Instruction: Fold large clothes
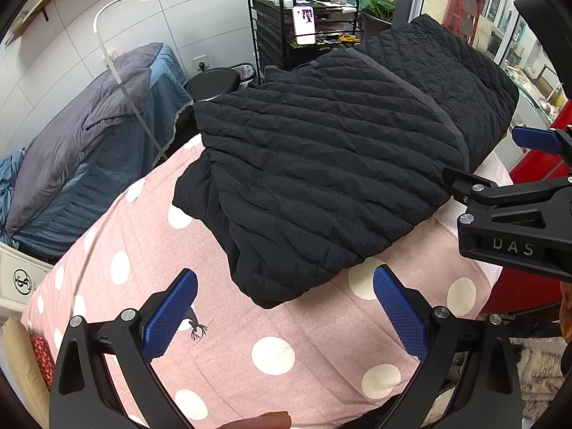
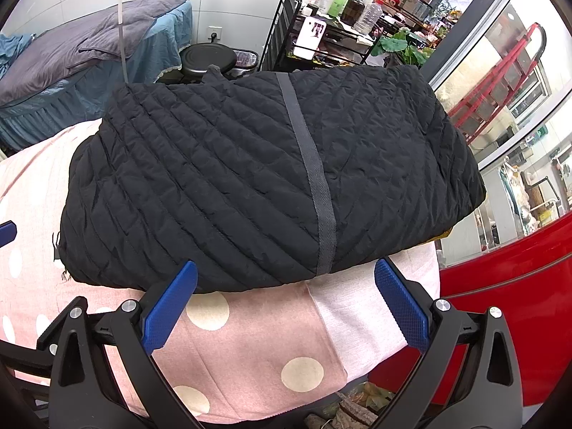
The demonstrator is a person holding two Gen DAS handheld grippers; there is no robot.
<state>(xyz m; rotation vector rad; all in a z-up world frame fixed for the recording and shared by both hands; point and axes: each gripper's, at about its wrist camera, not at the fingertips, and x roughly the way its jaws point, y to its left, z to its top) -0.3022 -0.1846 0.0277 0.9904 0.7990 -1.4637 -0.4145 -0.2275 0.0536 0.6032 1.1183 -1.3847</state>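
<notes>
Right wrist, black quilted jacket [image 2: 250, 178], folded, puffy

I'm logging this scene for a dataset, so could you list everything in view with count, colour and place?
quilted jacket: one, black with a grey strip, folded on the polka-dot cover
polka-dot cover: one, pink with cream dots, beneath the jacket
bed: one, blue and grey bedding, far left
stool: one, black, behind the jacket
wire cart: one, black, holding bottles, at the back
phone: one, white, upright on the cart
lamp: one, white, over the bed
left hand-held gripper: open, empty
right hand-held gripper: open, empty
</notes>
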